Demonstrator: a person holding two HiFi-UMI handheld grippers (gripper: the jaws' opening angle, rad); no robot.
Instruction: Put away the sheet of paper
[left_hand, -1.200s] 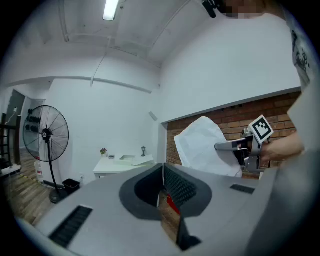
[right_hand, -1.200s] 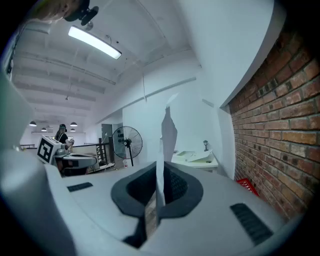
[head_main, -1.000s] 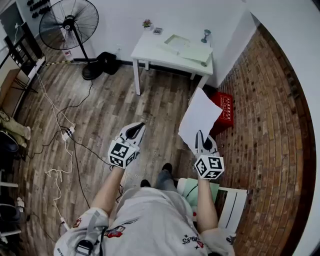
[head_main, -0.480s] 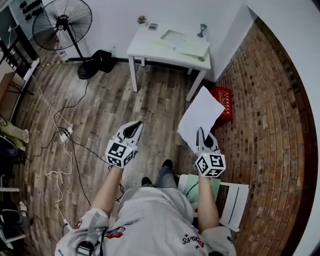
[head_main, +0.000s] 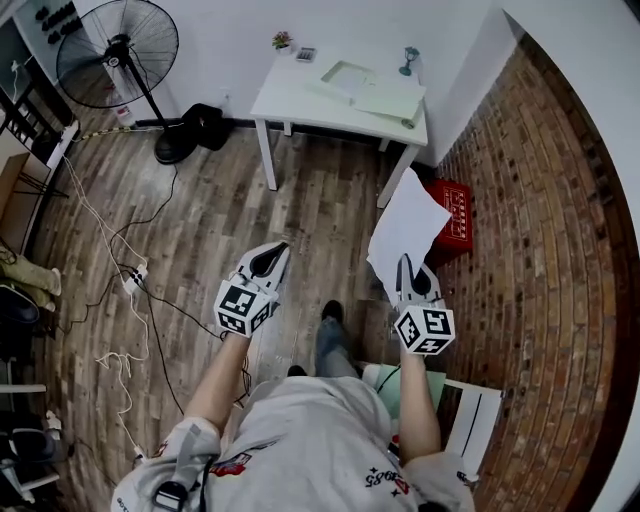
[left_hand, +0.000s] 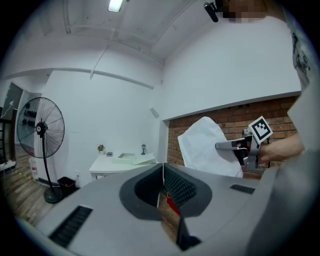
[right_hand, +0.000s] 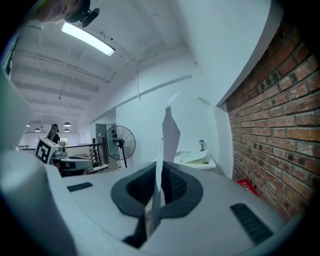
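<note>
The white sheet of paper (head_main: 408, 225) stands upright in the air, pinched by its lower edge in my right gripper (head_main: 404, 268), which is shut on it. In the right gripper view the sheet (right_hand: 170, 132) runs edge-on between the closed jaws of that gripper (right_hand: 159, 185). My left gripper (head_main: 268, 258) hangs level to the left of it, shut with nothing in it; its jaws meet in the left gripper view (left_hand: 162, 172). That view also shows the sheet (left_hand: 205, 147) and the right gripper (left_hand: 240, 146) off to the right.
A white table (head_main: 290, 100) with papers and a folder (head_main: 375, 92) stands ahead against the wall. A red crate (head_main: 455, 215) sits by the brick wall (head_main: 540, 220). A standing fan (head_main: 115, 45) and cables (head_main: 130, 280) lie left on the wood floor.
The person has stepped forward toward the white table, and both grippers have gone along. The sheet stays pinched in the right gripper.
</note>
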